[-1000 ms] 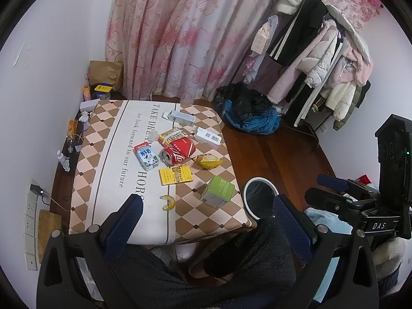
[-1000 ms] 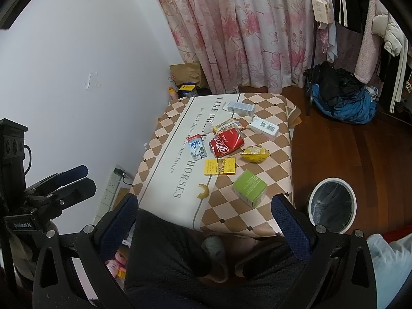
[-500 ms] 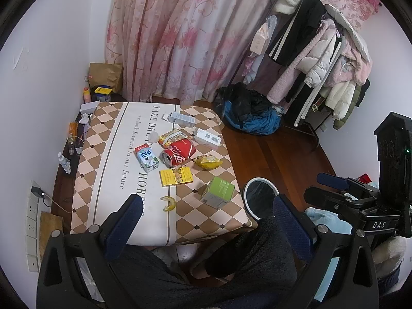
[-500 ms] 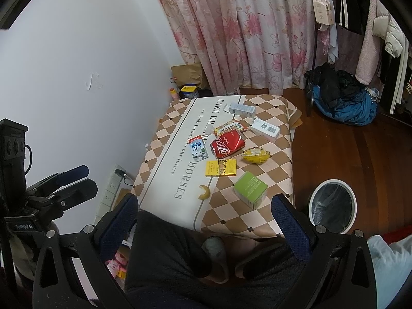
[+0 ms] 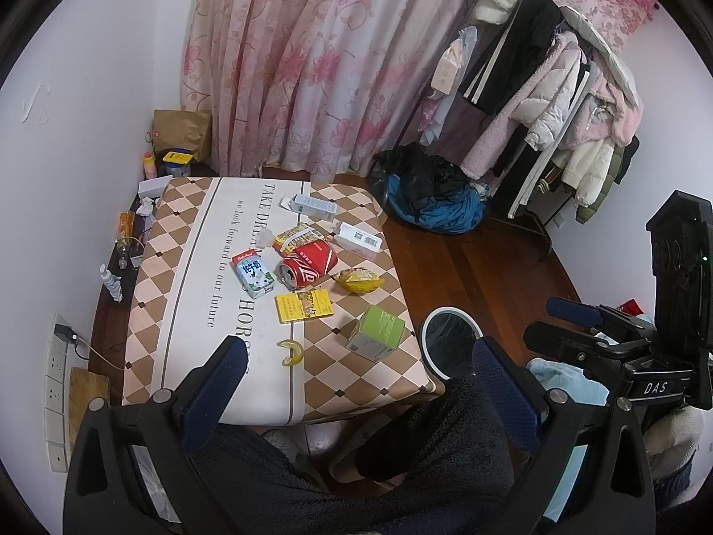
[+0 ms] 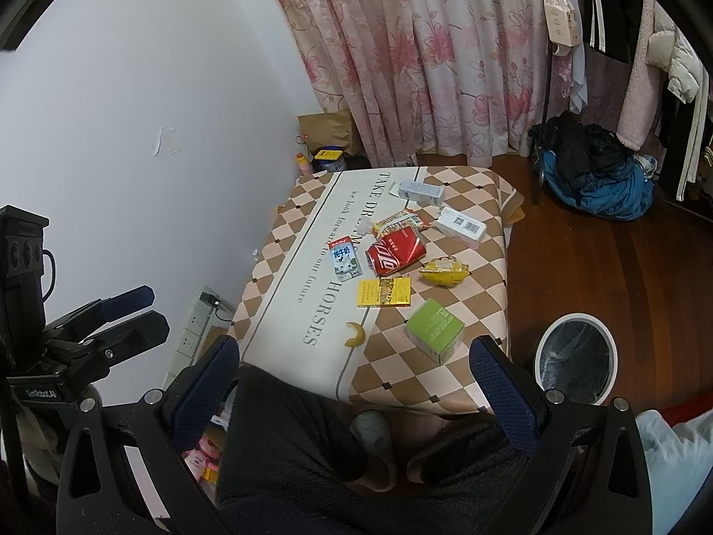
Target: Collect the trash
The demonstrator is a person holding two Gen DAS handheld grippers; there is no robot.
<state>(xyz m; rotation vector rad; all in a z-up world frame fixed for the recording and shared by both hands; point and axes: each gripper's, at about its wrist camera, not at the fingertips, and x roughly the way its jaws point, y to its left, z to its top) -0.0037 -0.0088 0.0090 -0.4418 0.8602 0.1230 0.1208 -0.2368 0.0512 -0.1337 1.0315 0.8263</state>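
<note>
Trash lies on the checkered table [image 5: 178, 240] [image 6: 285, 240]: a red can [image 5: 308, 264] [image 6: 395, 252], a milk carton [image 5: 252, 273] [image 6: 345, 260], a yellow flat box [image 5: 304, 306] [image 6: 384, 292], a green box [image 5: 375, 332] [image 6: 435, 330], a yellow snack bag [image 5: 359, 279] [image 6: 444, 270], a banana peel [image 5: 292, 351] [image 6: 355, 334], white boxes [image 5: 358, 236] [image 6: 460, 226]. A white-rimmed bin [image 5: 449, 342] [image 6: 575, 358] stands on the floor right of the table. My left gripper [image 5: 356, 388] and right gripper [image 6: 354, 383] are open, empty, held high before the table's near edge.
A clothes rack [image 5: 548, 89] and a blue and black clothes heap [image 5: 432, 196] [image 6: 592, 178] stand at the far right. Pink curtains hang behind. Bottles and a power strip [image 5: 58, 397] line the left wall. The person's dark-clad legs [image 5: 356, 468] are below.
Both views have drifted slightly; the table sits a little lower and nearer in frame. Both grippers stay open and empty. Nothing on the table has moved.
</note>
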